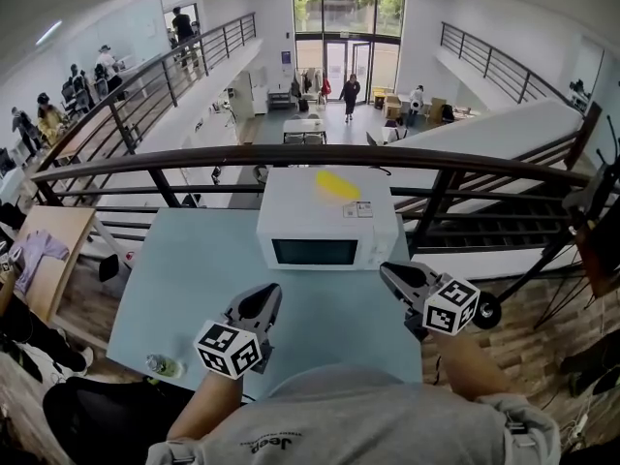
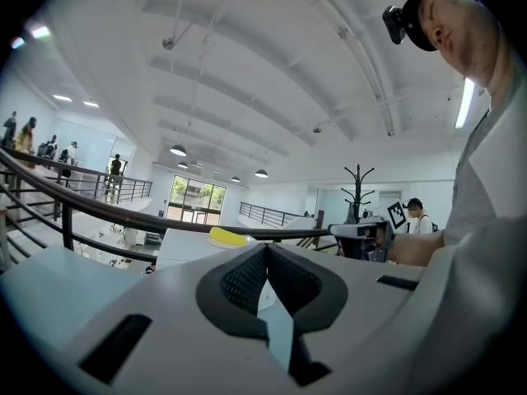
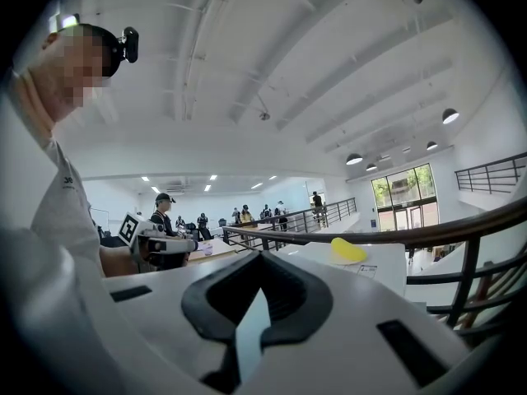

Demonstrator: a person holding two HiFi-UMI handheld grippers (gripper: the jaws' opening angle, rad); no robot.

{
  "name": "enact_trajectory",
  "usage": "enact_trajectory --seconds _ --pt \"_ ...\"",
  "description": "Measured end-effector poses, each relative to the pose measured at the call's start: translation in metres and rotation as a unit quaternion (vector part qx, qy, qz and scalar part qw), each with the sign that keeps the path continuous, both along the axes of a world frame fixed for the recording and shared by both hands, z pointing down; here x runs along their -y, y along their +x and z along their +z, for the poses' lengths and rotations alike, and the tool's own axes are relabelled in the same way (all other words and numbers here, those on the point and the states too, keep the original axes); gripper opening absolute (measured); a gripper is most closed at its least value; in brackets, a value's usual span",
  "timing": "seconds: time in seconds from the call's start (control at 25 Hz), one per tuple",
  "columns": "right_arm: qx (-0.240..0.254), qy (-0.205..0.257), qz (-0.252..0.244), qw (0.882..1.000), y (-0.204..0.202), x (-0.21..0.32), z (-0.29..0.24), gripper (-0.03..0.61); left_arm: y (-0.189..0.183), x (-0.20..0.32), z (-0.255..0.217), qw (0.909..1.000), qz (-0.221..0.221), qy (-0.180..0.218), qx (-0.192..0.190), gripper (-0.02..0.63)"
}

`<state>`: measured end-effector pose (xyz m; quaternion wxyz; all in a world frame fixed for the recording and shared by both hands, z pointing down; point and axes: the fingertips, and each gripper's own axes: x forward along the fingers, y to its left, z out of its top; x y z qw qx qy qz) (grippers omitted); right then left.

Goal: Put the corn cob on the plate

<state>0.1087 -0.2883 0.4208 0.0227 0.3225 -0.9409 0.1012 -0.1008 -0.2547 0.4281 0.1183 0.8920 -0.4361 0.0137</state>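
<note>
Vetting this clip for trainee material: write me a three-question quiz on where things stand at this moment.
1. True or false: the left gripper holds nothing.
2. Where does the yellow cob lie? A: on top of the microwave; B: inside it; C: between a gripper's jaws.
3. Fill in: the jaws of the right gripper are ___.
Key: 1 true; 2 A; 3 shut.

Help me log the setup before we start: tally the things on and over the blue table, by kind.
Microwave: 1
Corn cob, on the microwave: 1
Bottle: 1
Grippers: 2, left gripper and right gripper, both shut
Total: 5
</note>
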Motion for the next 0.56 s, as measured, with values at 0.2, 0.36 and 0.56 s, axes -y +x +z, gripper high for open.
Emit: enact_trajectory --seconds 0.2,0.36,0.56 --pt "-0.001 0.001 -0.001 1.0 0.0013 -0.0009 -0.0009 0.017 0.0014 -0.0016 0.0009 1.0 0.001 -0.002 0.002 0.017" --pt "-0.001 0.002 0.0 1.0 0.0013 -0.0031 -0.0008 0.017 -0.0009 -0.003 0.0007 1.0 -0.001 -0.001 0.002 0.018" --pt "-0.002 0.002 -0.001 1.0 0.0008 -0.0064 0.0012 0.016 -0.0008 -0.0056 0.0034 1.0 -0.001 -0.004 0.002 0.017"
